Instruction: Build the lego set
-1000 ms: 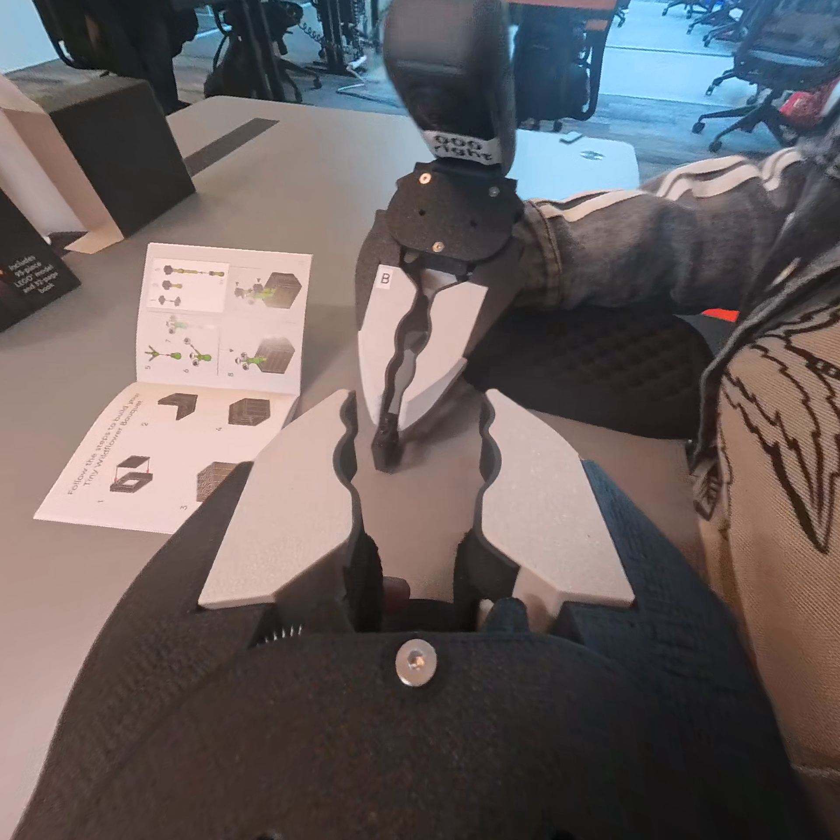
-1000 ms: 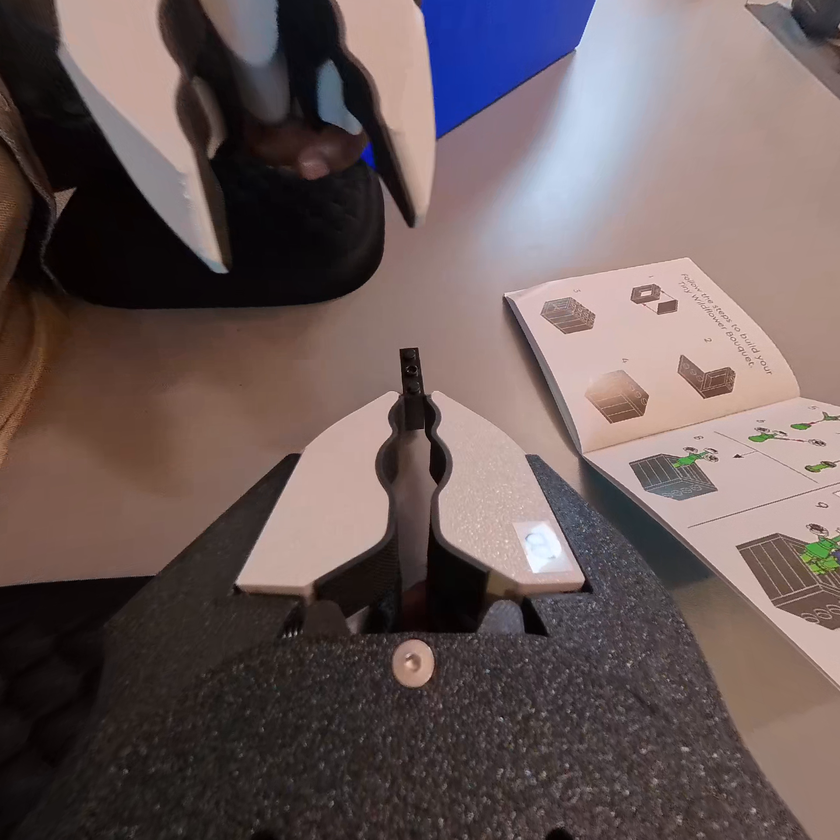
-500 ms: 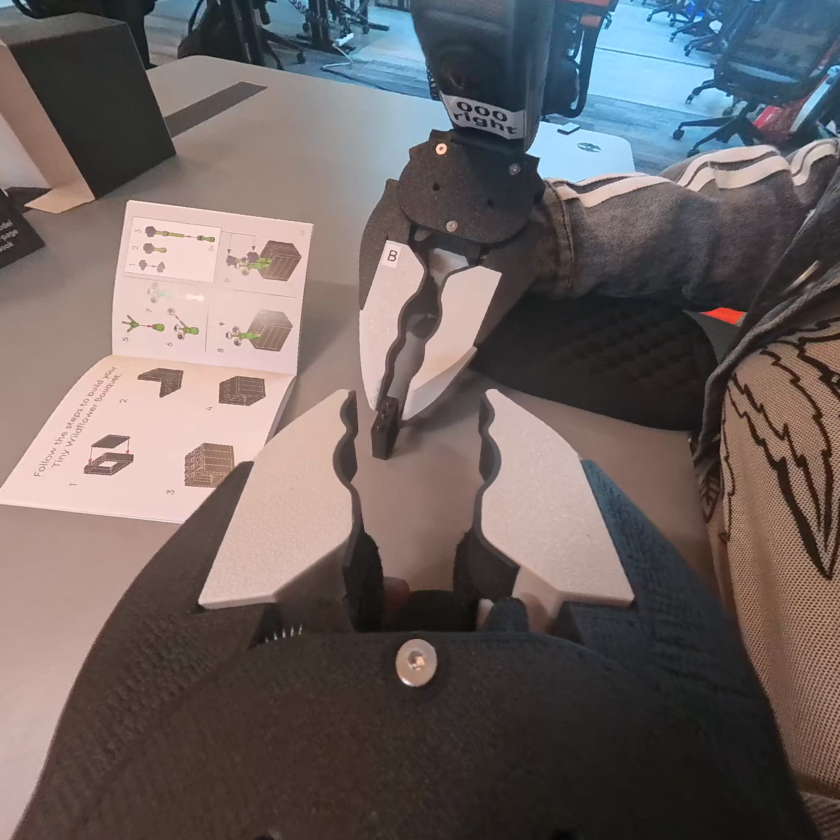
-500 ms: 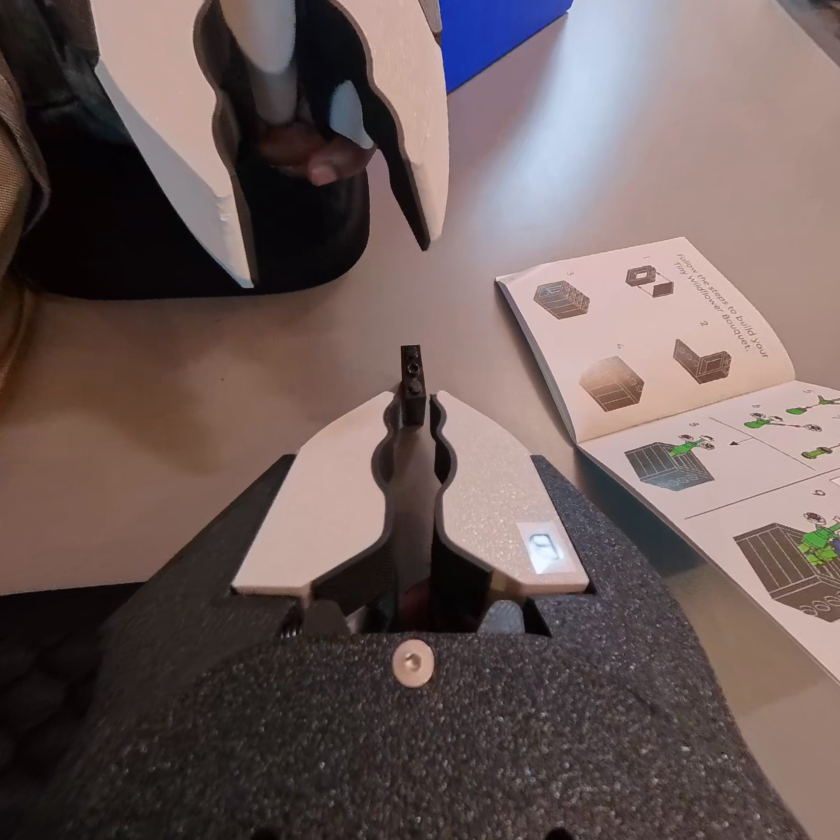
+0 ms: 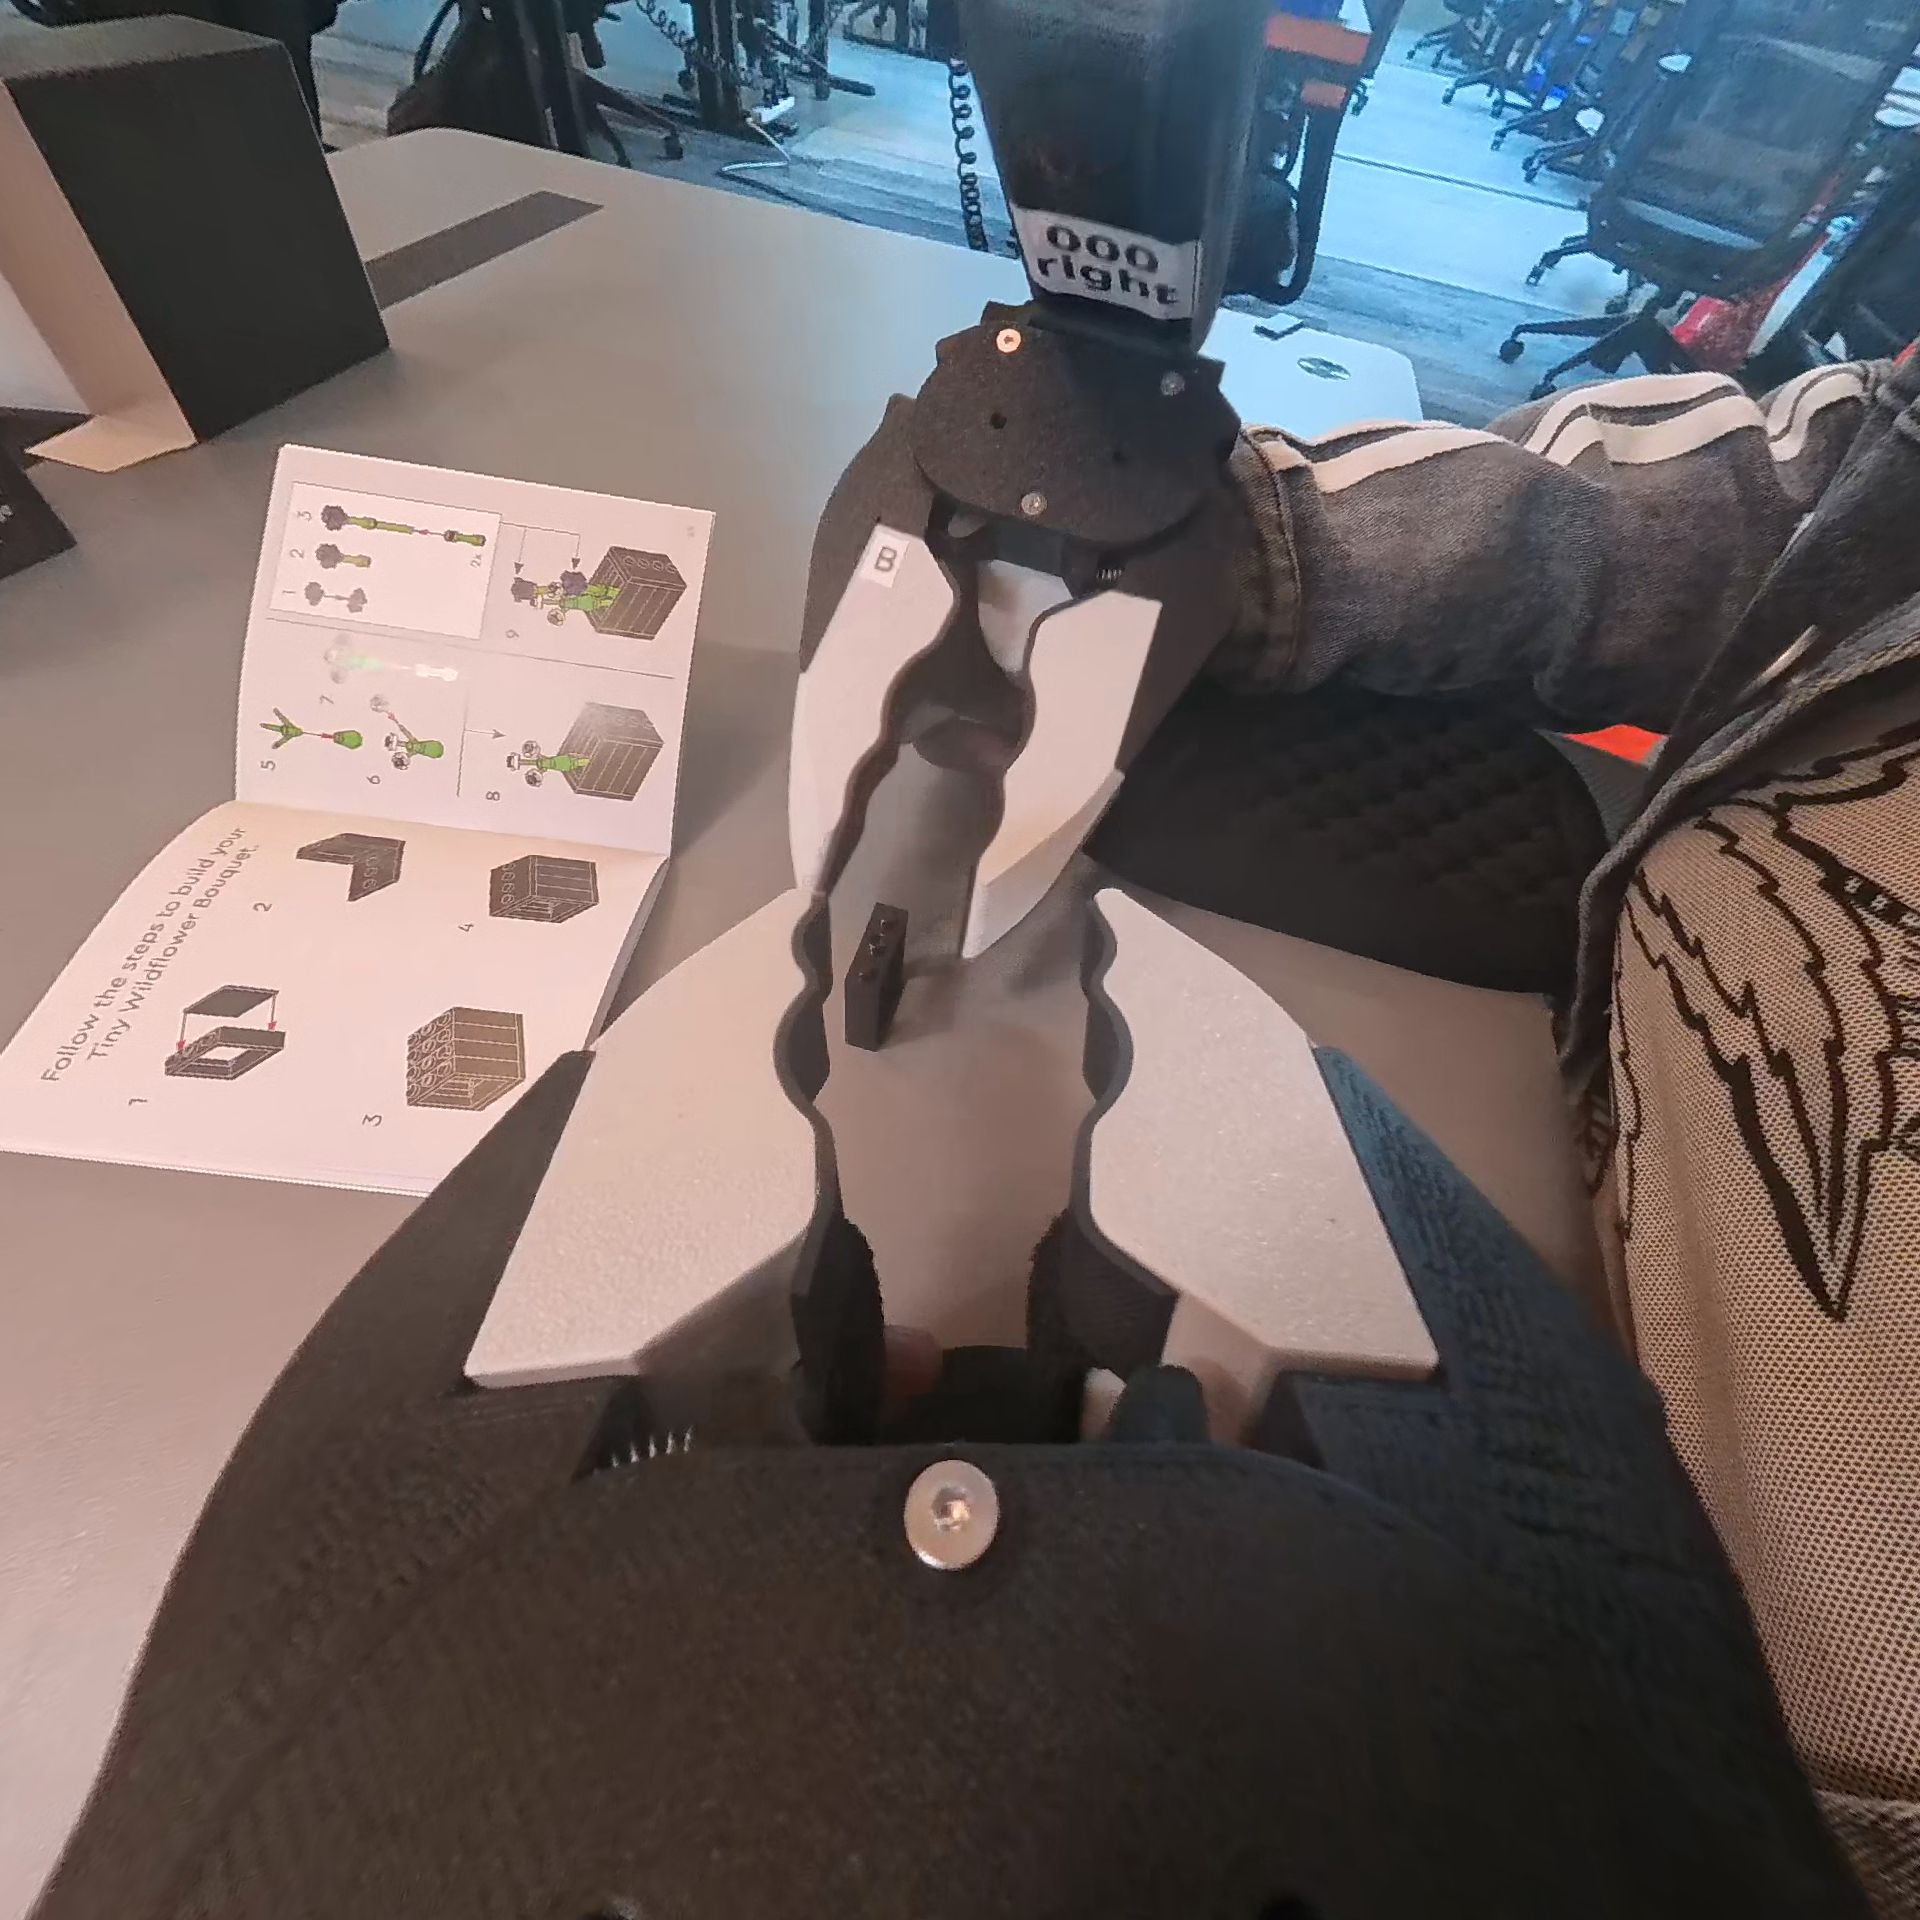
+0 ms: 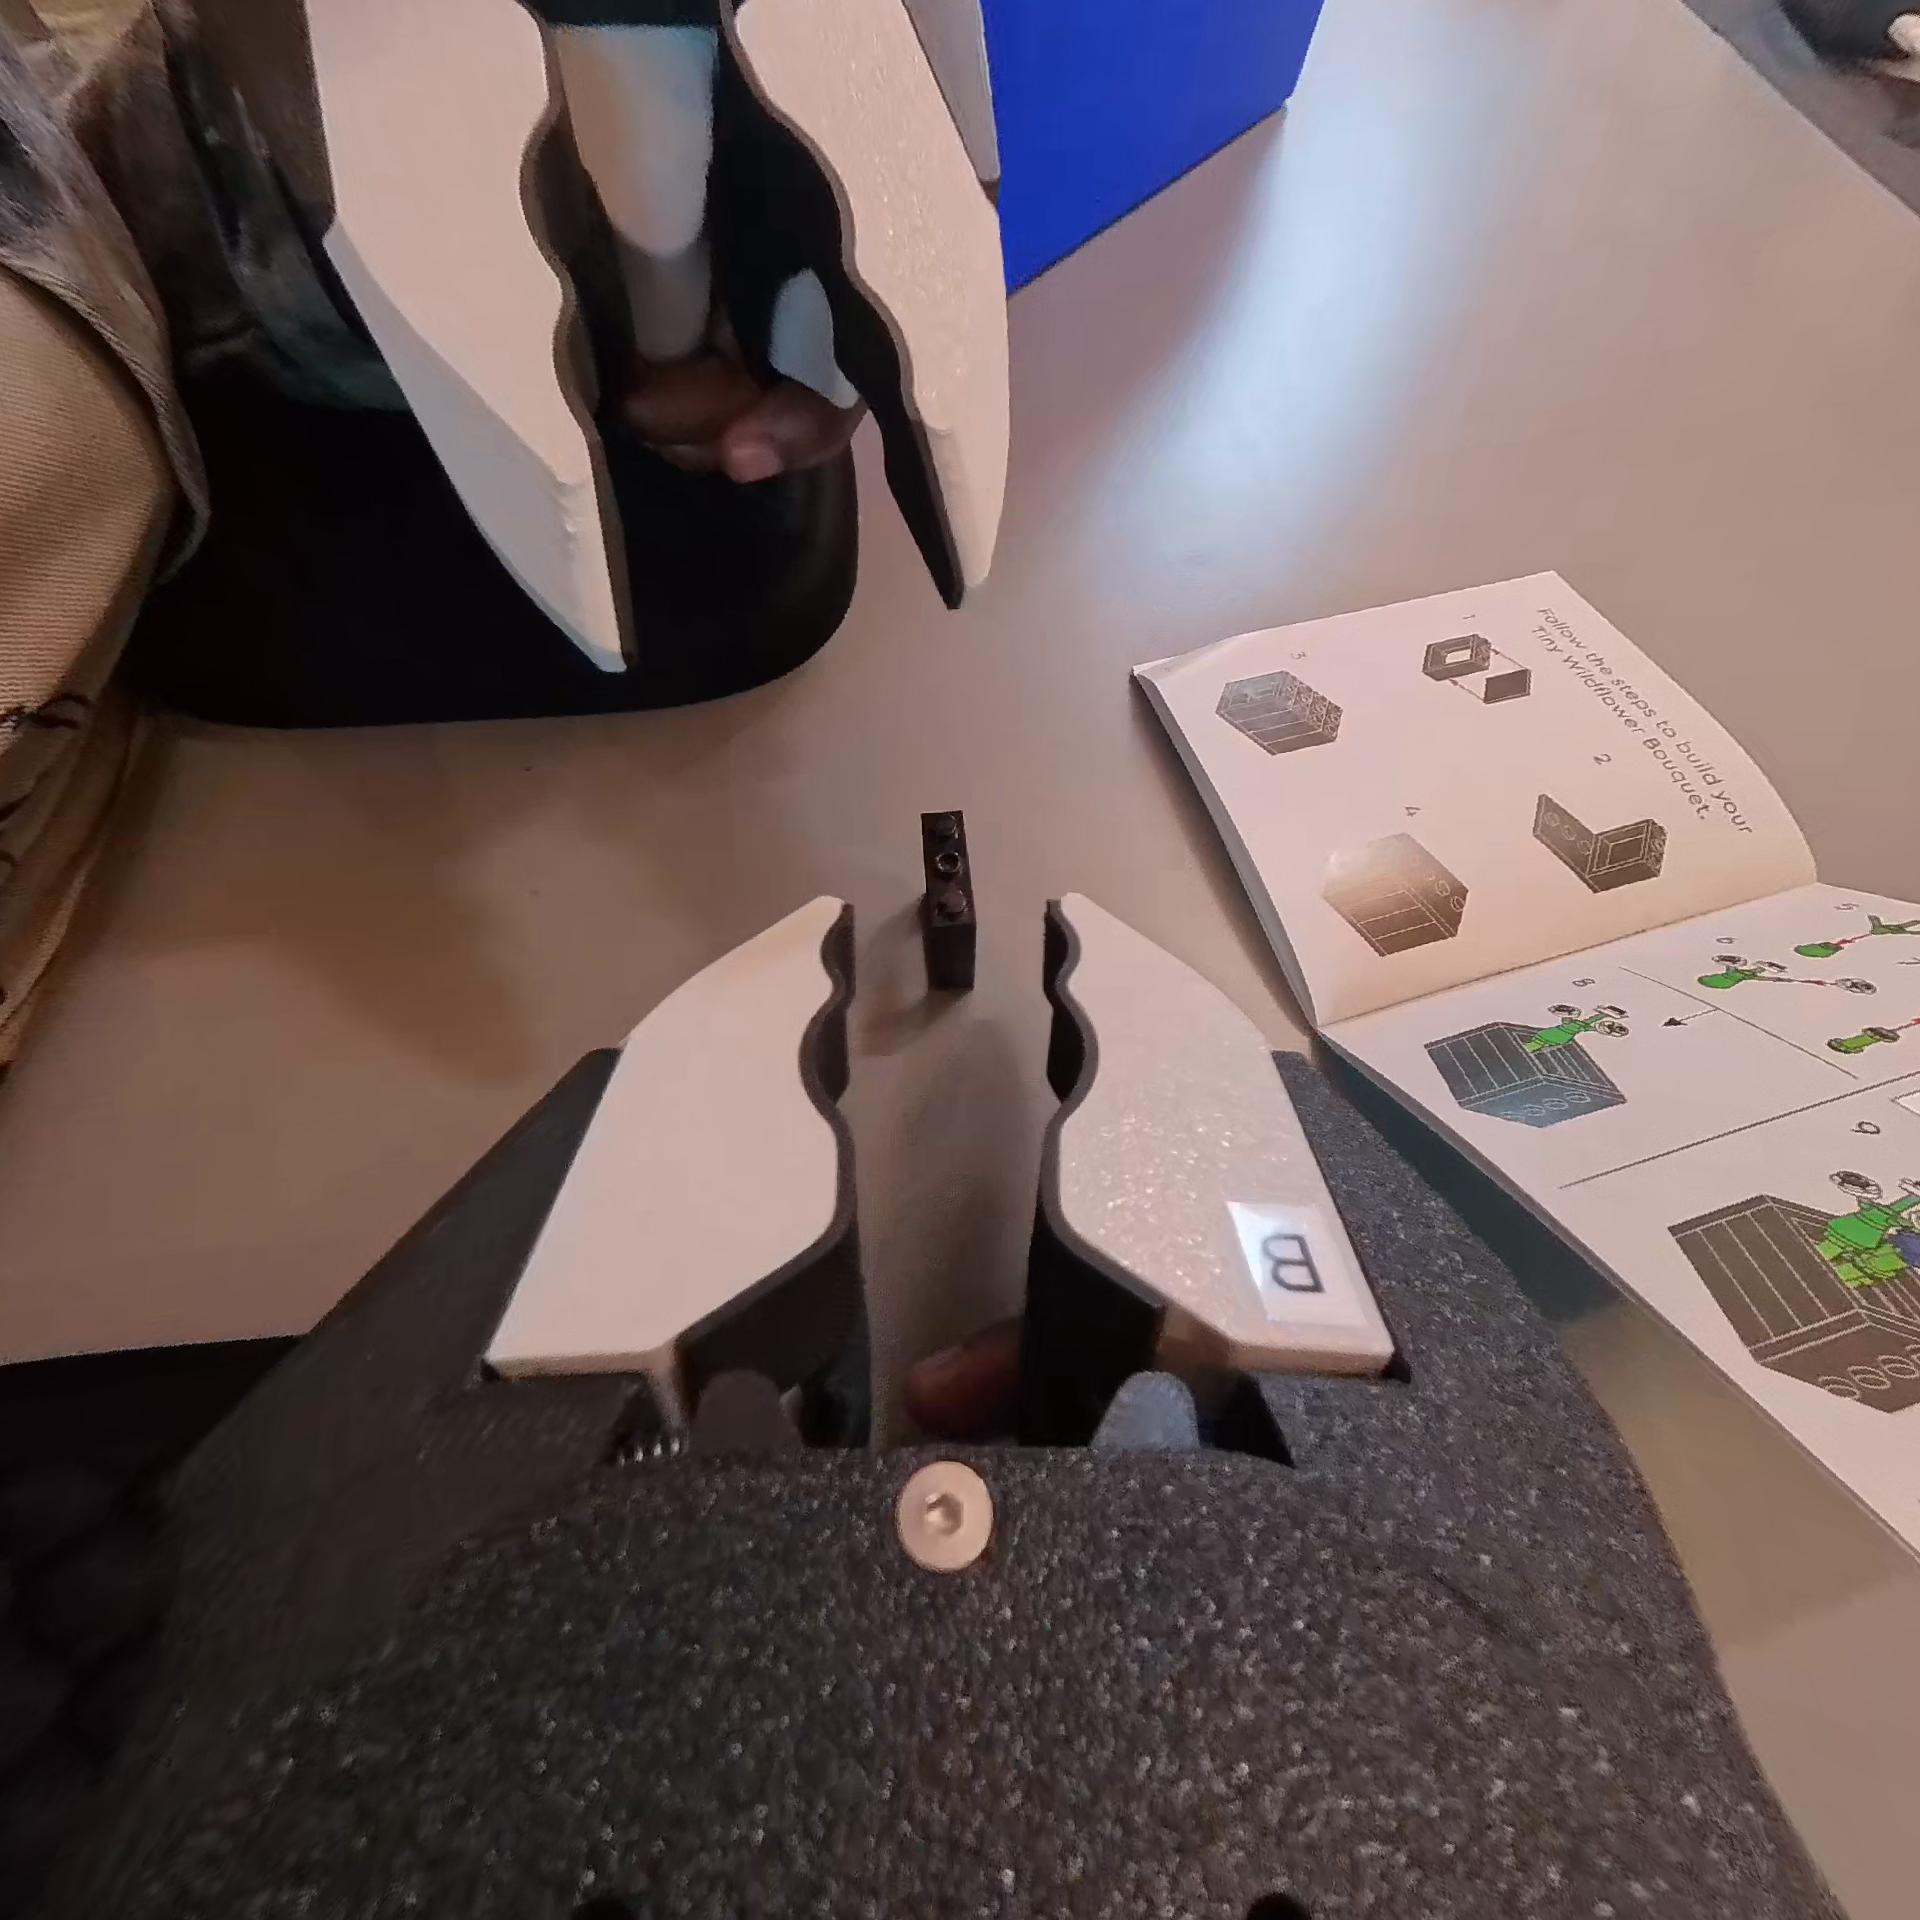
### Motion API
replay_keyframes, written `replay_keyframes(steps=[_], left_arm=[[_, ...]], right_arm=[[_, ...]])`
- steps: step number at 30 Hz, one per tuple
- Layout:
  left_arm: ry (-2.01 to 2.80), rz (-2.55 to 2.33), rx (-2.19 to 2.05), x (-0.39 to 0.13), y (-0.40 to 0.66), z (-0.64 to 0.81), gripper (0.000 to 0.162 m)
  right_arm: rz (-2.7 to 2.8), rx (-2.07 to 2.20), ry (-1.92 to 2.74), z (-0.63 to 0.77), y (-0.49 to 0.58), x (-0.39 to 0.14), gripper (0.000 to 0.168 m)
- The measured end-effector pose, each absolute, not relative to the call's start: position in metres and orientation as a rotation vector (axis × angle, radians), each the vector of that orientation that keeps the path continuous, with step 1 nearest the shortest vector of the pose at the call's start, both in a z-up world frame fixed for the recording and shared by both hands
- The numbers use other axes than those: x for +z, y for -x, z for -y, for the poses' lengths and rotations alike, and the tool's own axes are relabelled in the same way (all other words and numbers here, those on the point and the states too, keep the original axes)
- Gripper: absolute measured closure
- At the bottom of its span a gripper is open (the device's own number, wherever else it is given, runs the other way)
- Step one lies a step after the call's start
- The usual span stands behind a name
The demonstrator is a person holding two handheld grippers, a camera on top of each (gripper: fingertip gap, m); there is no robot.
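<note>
A small black lego brick (image 5: 876, 982) stands upright on the grey table (image 5: 623, 364); it also shows in the right wrist view (image 6: 948, 914). My right gripper (image 6: 945, 904) is open, its fingertips on either side of the brick and apart from it. In the left wrist view the right gripper (image 5: 894, 920) points down at the brick from the far side. My left gripper (image 5: 951, 914) is open and empty, its tips just short of the brick. In the right wrist view the left gripper (image 6: 779, 634) hangs above and beyond the brick.
An open instruction booklet (image 5: 416, 831) lies left of the brick, on the right in the right wrist view (image 6: 1558, 935). A black box (image 5: 187, 208) stands far left. A black padded cushion (image 5: 1351, 831), a person's sleeve (image 5: 1455, 540) and a blue box (image 6: 1122, 135) are nearby. Some 5 centimeters of space lies between my two pairs of fingers.
My right gripper was shut on the black brick and has opened, leaving the brick standing on the table. My left gripper stayed open and moved a little closer to the brick.
</note>
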State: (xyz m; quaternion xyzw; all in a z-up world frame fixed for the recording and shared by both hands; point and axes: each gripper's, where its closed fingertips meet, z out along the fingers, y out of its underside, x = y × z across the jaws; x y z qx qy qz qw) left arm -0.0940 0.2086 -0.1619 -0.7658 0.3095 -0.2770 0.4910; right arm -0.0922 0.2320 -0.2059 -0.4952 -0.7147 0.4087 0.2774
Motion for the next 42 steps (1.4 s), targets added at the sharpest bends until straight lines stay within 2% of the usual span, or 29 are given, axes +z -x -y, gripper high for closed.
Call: replay_keyframes(steps=[5, 36, 39, 42], left_arm=[[1.869, -0.794, -0.689, -0.166, 0.090, -0.205, 0.098], [1.930, -0.858, -0.642, -0.179, 0.086, -0.204, 0.097], [1.879, -0.825, -0.690, -0.164, 0.085, -0.198, 0.101], [1.833, -0.819, -0.909, -0.117, 0.082, -0.157, 0.101]], right_arm=[[1.872, 1.140, 1.319, -0.234, 0.092, -0.199, 0.130], [1.881, 1.085, 1.300, -0.233, 0.094, -0.201, 0.131], [1.874, 1.089, 1.286, -0.233, 0.093, -0.199, 0.131], [1.862, 1.092, 1.262, -0.232, 0.093, -0.197, 0.131]])
